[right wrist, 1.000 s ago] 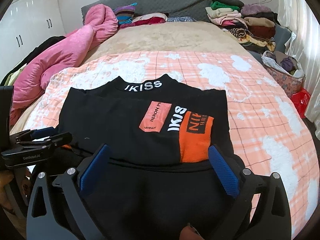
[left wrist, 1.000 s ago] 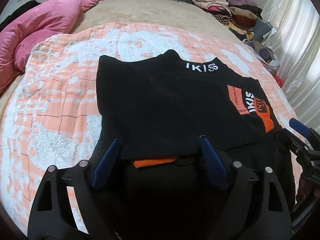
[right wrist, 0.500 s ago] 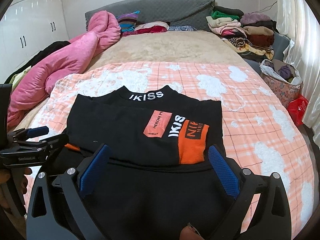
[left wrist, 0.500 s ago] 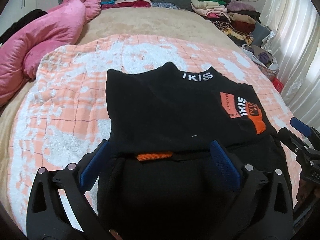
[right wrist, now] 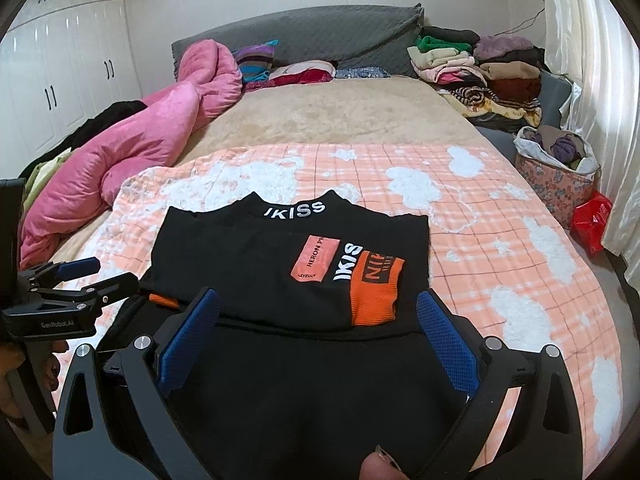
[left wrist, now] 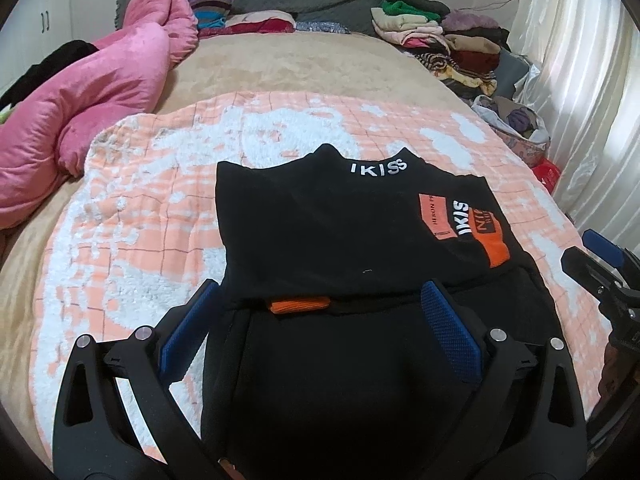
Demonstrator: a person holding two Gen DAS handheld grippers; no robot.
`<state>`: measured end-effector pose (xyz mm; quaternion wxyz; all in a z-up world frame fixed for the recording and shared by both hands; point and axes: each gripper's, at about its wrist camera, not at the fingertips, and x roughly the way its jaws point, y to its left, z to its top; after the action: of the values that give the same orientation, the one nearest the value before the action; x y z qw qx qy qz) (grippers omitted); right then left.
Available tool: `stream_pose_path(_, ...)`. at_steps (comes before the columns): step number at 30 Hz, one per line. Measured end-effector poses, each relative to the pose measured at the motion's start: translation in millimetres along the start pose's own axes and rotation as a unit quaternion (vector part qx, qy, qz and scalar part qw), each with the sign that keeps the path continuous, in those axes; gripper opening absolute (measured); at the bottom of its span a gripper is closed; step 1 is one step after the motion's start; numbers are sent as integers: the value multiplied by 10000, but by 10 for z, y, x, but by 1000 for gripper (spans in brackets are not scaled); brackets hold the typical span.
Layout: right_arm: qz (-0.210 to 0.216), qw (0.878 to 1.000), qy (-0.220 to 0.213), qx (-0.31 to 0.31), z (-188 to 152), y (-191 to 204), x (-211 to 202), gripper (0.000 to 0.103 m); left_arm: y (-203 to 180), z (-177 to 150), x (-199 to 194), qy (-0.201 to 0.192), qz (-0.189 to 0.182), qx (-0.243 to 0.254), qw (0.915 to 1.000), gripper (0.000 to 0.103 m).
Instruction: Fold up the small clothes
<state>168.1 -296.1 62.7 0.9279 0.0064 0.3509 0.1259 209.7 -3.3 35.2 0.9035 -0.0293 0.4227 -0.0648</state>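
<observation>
A black top with a white "IKISS" collar and orange patches lies flat on the checked blanket, its sleeves folded in over the chest. An orange cuff peeks out at the fold's near edge. My left gripper hovers open above the near half of the top, with nothing between its blue pads. My right gripper stands open over the same black top, to the right of the left gripper. Neither touches the cloth.
A pink duvet lies bunched along the bed's left side. Stacked folded clothes fill the far right corner. A flowered basket and a red bag stand beside the bed on the right, by the curtain.
Both grippers have lifted and drawn back from the top, which now looks smaller and farther off. The left jaws have spread wider. The top itself lies unchanged.
</observation>
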Motion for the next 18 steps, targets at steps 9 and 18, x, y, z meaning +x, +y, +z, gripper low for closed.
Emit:
stream_pose_path(9, 97, 9999, -124, 47, -69, 0, -282, 99, -24, -65, -186, -113, -13, 43, 9999, 94)
stream_pose_path(18, 299, 9992, -150, 213, -156, -26, -488, 99, -38, -139, -325, -184, 39, 106, 9998, 94)
